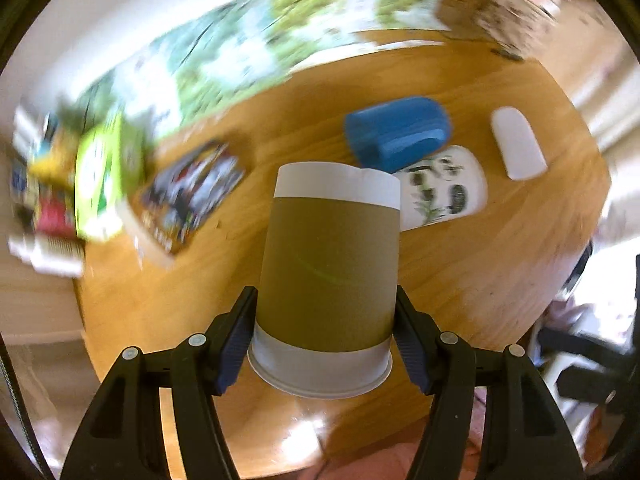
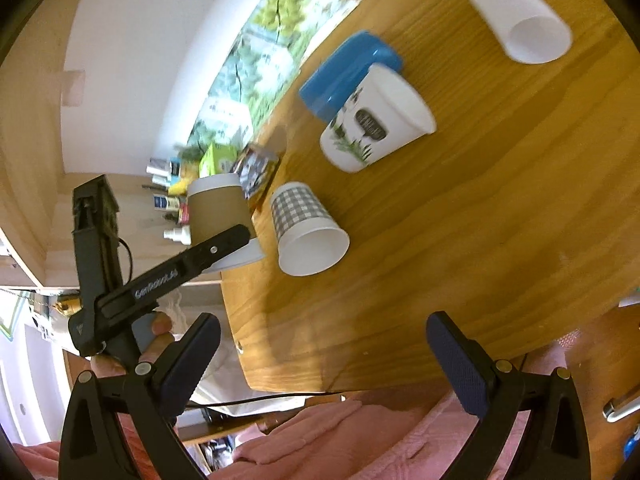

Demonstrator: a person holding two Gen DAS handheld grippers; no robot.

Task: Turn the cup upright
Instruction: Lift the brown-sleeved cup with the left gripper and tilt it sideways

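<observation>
My left gripper (image 1: 325,312) is shut on a brown paper cup (image 1: 332,272) with white bands. I hold it in the air above the wooden table (image 1: 460,264), its rim toward the camera and its base pointing away. The view is blurred by motion. In the right wrist view the same cup (image 2: 216,208) shows in the left gripper (image 2: 224,240) by the table's left edge. My right gripper (image 2: 324,344) is open and empty over the table's near edge. A checked cup (image 2: 304,228), a printed white cup (image 2: 376,120), a blue cup (image 2: 348,72) and a plain white cup (image 2: 520,16) lie on their sides.
A magazine (image 1: 192,196) lies on the table's left part, beside a green box (image 1: 104,172) and several small items. A pink cloth (image 2: 360,436) lies below the table's near edge. A landscape poster (image 1: 248,48) hangs on the wall behind.
</observation>
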